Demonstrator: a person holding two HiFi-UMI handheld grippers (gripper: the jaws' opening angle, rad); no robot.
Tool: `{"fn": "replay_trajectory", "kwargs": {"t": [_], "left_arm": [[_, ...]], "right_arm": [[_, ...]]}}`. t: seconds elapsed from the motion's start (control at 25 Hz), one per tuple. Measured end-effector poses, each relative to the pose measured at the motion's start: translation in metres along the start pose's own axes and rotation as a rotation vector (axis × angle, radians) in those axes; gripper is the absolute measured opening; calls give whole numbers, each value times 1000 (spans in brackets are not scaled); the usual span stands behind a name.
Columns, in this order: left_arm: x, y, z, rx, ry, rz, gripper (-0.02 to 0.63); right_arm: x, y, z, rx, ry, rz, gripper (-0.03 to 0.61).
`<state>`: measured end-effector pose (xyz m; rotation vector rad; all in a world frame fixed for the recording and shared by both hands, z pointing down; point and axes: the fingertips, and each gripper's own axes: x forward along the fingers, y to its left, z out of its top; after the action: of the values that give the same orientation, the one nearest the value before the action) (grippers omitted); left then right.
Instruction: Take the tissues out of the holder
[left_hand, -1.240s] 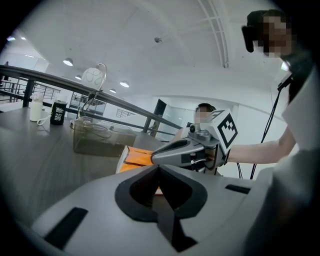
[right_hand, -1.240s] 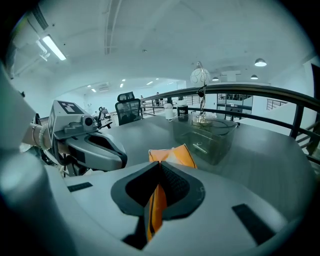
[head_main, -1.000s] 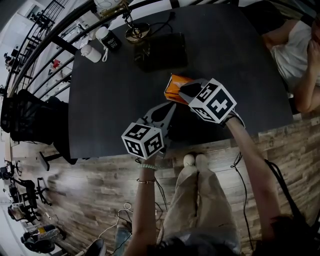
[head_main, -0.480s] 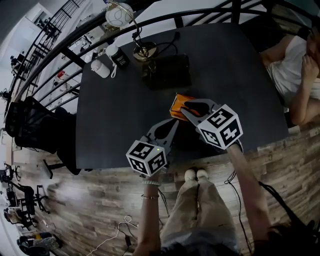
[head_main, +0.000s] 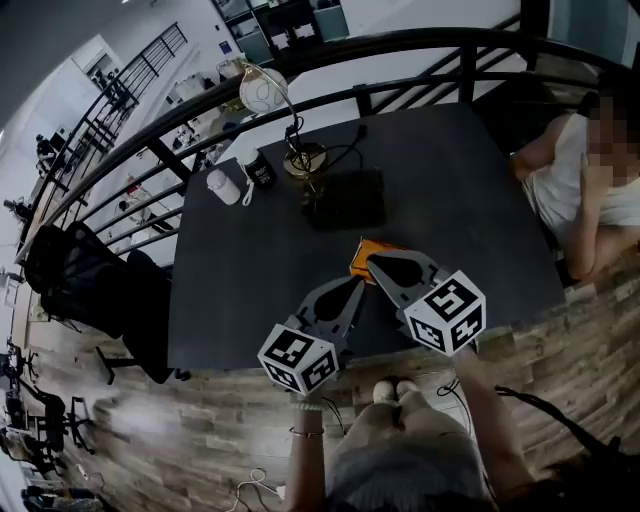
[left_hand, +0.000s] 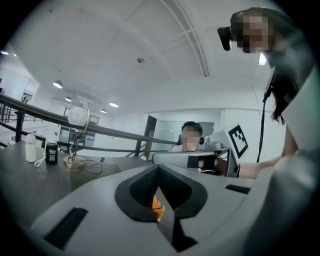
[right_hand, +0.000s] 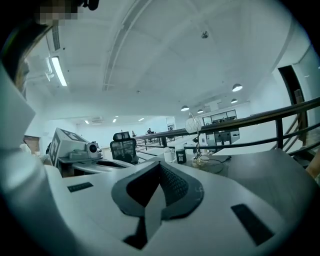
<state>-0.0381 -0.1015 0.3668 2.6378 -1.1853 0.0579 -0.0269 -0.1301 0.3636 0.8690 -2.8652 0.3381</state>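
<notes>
Tissues, apparently the orange pack (head_main: 362, 250), lie flat on the dark table (head_main: 250, 270) towards its near edge, in front of the standing person. No loose sheet shows. Whether the orange cover is itself the holder cannot be told.

The right gripper (head_main: 373, 262) hovers right over the pack's near side, its jaws brought together and holding nothing. The left gripper (head_main: 355, 288) hangs just beside it, on the near left of the pack, also closed and empty. A sliver of orange shows past its tips in the left gripper view.

Beyond the pack, further up the table, sits a low black box (head_main: 346, 199), possibly the holder. Just behind the box stands a brass-footed lamp (head_main: 303, 158) with a trailing cable. Left of the lamp are a dark can (head_main: 260, 172) and a white bottle (head_main: 225, 186), all well apart from the pack. A seated person (head_main: 580, 190) is at the table's far right, and a black railing (head_main: 420, 40) curves round behind.

The step in hand looks like the approach, with no grasp yet made. To do it well, both jaws need to part before they come down. One gripper should pin the cover against the table. The other should pinch only the tissue at the opening and draw it straight out, slowly, so the light pack neither slides nor lifts.
</notes>
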Motion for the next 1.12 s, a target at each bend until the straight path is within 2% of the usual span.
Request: {"fn": "replay_trajectory", "kwargs": {"t": [0.36,0.8,1.12], "left_arm": [[-6,-5,22,74,-34,3,8],[-5,-4,39,122,-74,3,8],[3,-5,41,145,-62,-14,8]], "right_arm": [[-8,16,28,-19,-109,1,13],[-17,13,31,-33,-168,-18,12],[-14,10,36,-63,-185,-13,12]]}}
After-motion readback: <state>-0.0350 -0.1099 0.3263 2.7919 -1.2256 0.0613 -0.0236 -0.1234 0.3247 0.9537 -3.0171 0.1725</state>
